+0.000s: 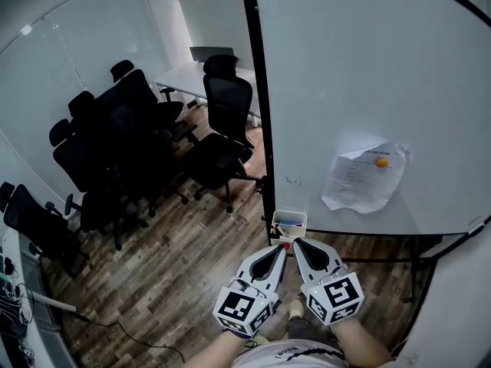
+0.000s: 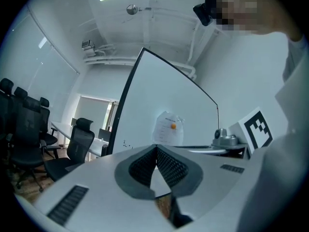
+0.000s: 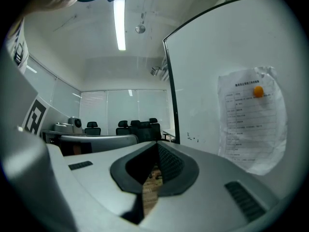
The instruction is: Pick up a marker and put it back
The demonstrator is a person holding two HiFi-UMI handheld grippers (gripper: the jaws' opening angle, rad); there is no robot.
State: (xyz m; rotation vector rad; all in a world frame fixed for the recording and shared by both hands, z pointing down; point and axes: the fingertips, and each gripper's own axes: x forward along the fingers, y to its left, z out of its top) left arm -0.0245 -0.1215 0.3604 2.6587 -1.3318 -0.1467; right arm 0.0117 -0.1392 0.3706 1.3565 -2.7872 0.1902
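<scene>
Left gripper point(image 1: 281, 250) and right gripper point(image 1: 296, 244) are both pinched shut on nothing, ribbed dark pads touching. The markers point(image 1: 288, 223), too small to count, sit in one boxy white tray point(image 1: 278, 218) under the smooth whiteboard point(image 1: 345, 67). One crinkled paper point(image 1: 357, 181), one round orange magnet point(image 1: 381, 162).

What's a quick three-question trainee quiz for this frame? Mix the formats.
1. True or false: the left gripper is holding a marker.
2. Multiple choice: what sits on the paper sheet near its top, against the whiteboard? A) a strip of blue tape B) an orange disc C) a black clip
3. Fill in: in the head view, the marker tray hangs at the whiteboard's lower ____ corner.

Key:
1. False. Its jaws are shut with nothing between them.
2. B
3. left
</scene>
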